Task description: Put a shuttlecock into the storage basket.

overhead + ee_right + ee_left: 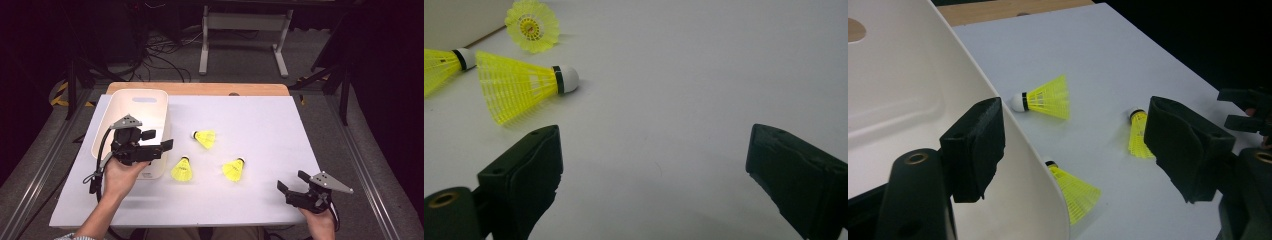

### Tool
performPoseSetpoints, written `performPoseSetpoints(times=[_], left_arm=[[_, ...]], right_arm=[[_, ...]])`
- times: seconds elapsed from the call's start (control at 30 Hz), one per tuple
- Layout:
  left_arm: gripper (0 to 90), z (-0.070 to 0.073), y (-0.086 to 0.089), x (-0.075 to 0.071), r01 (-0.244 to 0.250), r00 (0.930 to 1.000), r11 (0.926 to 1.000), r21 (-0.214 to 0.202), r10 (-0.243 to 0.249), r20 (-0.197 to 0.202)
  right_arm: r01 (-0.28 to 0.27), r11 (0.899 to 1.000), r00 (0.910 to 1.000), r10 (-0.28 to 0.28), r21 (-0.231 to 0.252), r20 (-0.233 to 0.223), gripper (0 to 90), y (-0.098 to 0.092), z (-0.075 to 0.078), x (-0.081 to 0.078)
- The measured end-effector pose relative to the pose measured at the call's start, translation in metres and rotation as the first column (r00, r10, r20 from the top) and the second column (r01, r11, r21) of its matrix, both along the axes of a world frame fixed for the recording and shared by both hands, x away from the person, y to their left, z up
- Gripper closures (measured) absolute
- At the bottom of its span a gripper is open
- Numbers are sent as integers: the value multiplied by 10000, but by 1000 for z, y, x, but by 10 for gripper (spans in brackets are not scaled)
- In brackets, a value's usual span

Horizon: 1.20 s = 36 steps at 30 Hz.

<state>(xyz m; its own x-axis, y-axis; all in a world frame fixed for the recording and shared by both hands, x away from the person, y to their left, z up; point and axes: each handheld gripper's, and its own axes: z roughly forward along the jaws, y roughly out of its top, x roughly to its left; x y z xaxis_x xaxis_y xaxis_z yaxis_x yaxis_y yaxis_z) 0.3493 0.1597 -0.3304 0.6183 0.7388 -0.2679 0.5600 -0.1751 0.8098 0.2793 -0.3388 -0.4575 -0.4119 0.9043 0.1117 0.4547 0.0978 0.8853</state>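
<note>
shuttlecocks [181, 169] lie loose beside the bin [116, 111]; both grippers' jaws gape empty, left gripper [165, 148] straddling its wall; next, grasp one.

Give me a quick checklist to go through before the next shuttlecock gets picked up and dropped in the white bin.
1. Right gripper open and empty: ok, jaws wide apart in the right gripper view.
2. Left gripper open: ok, its jaws straddle the wall of the bin, one inside and one outside.
3. Shuttlecocks within reach: ok, three lie on the table: nearest shuttlecock, middle shuttlecock, far shuttlecock.
4. Shuttlecocks apart from each other: ok, none touch.
5. Room in the bin: ok, the visible part of the inside holds nothing.
6. Bin held steady: cannot tell, the jaws are not closed on its wall.
</note>
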Motion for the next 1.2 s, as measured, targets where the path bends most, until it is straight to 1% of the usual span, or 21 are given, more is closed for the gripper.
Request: performPoseSetpoints(times=[0.2, 0.43, 0.53, 0.57, 0.73, 0.87, 0.97, 1.03, 1.17, 1.2], left_arm=[[254, 2, -5, -1, 227, 9997, 9997, 86, -227, -71], [260, 3, -14, -1, 431, 9989, 9986, 292, -427, -167], [265, 3, -17, -2, 515, 9984, 9976, 455, -504, -262], [267, 3, -18, -3, 550, 9983, 9971, 533, -538, -223], [285, 5, -21, -4, 680, 9972, 9961, 556, -662, -341], [292, 5, -26, -6, 842, 9959, 9928, 848, -809, -412], [303, 4, -30, -6, 1031, 9934, 9894, 1026, -972, -608], [307, 3, -33, -7, 1050, 9926, 9878, 1147, -969, -736], [313, 2, -37, -5, 1180, 9903, 9841, 1327, -1067, -895], [313, 2, -37, -5, 1180, 9903, 9841, 1327, -1067, -895]], right_arm=[[-3, 10000, 10000, 3, 15, 21, 85, 0, 0, 0], [-7, 10000, 10000, 7, 19, 11, 86, 0, 0, 0], [-16, 10000, 10000, 16, 16, 26, 86, 0, 0, 0], [-14, 10000, 10000, 14, 10, 32, 86, 0, 0, 0], [-41, 10000, 10000, 41, -11, 55, 87, 1, 1, 0], [-38, 10000, 10000, 38, -3, 51, 87, 1, 1, 0], [-46, 10000, 10000, 46, -13, 49, 87, 1, 1, 0], [-49, 10000, 10000, 49, -19, 51, 87, 1, 1, 0], [-47, 10000, 10000, 47, -5, 51, 87, 1, 1, 0], [-47, 10000, 10000, 47, -5, 51, 87, 1, 1, 0]])
